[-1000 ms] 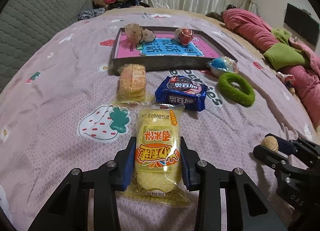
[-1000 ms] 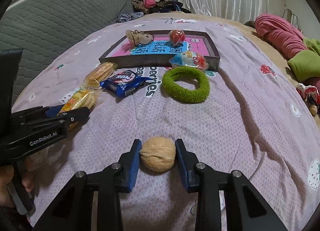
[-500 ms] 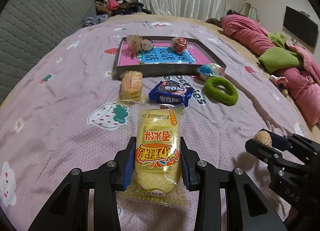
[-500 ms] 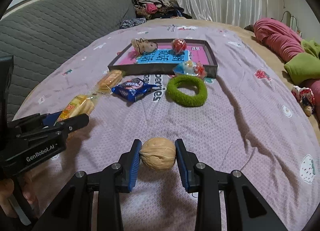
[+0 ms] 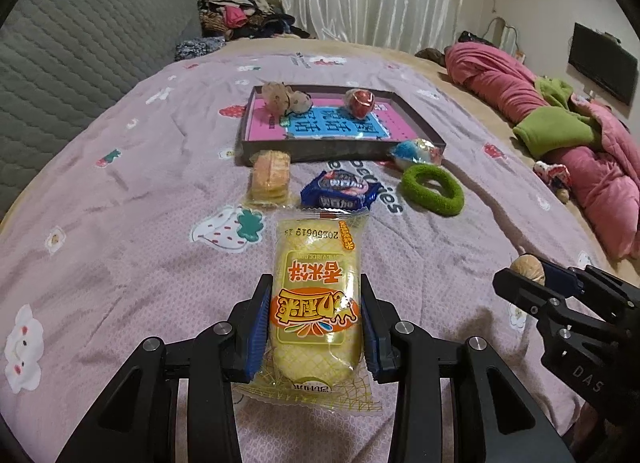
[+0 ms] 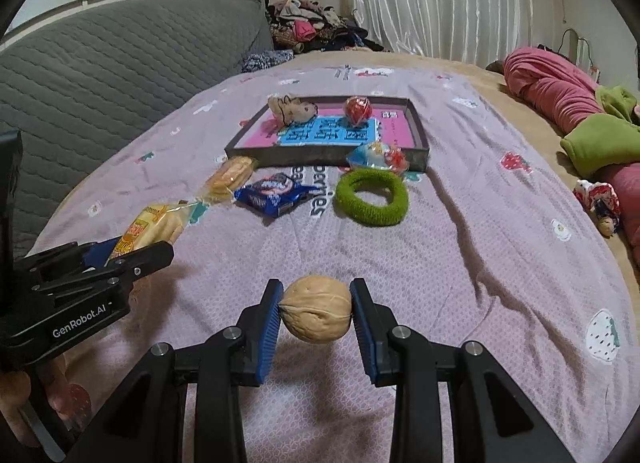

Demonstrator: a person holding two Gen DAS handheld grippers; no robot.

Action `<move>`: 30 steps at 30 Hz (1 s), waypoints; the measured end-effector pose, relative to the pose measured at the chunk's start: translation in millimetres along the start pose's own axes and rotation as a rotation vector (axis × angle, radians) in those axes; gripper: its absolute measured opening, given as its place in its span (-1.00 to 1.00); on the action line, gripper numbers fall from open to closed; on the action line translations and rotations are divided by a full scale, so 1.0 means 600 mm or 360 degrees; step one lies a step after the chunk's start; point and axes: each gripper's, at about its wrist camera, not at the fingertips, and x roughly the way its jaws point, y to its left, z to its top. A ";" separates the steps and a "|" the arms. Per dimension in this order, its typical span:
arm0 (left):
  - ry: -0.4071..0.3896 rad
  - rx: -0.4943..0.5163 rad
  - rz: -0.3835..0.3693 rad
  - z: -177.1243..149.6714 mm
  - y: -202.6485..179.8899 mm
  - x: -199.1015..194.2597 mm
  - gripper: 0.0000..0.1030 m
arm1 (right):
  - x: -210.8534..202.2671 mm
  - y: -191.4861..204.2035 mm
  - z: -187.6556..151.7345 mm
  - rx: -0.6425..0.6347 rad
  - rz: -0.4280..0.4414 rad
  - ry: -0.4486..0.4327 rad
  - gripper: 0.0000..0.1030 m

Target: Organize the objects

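Bed: we see one bed (image 5: pixel 120 255), its mauve quilted cover printed with strawberries.
Tray: one shallow dark tray (image 5: pixel 416 119) with two small items inside.
Loose things: one green fuzzy ring (image 5: pixel 432 190), one blue packet (image 5: pixel 340 191), one clear-wrapped biscuit stack (image 5: pixel 270 177).
Left claw (image 5: pixel 316 323): pinching one yellow rice-cake packet (image 5: pixel 316 299) above the bed.
Right claw (image 6: pixel 316 313): pinching one wrinkled walnut (image 6: pixel 316 309), raised.

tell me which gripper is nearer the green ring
Right. The right gripper, holding the walnut, sits almost straight behind the green ring; the left gripper is off to its left.
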 end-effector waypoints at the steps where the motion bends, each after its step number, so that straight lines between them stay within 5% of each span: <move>1: -0.0008 0.0006 0.0001 0.003 -0.001 -0.004 -0.22 | -0.003 0.000 0.003 -0.0006 -0.0002 -0.0009 -0.32; 30: -0.0148 0.0019 -0.0035 0.147 -0.017 -0.025 -0.22 | -0.031 -0.003 0.143 -0.0126 -0.0001 -0.0225 -0.32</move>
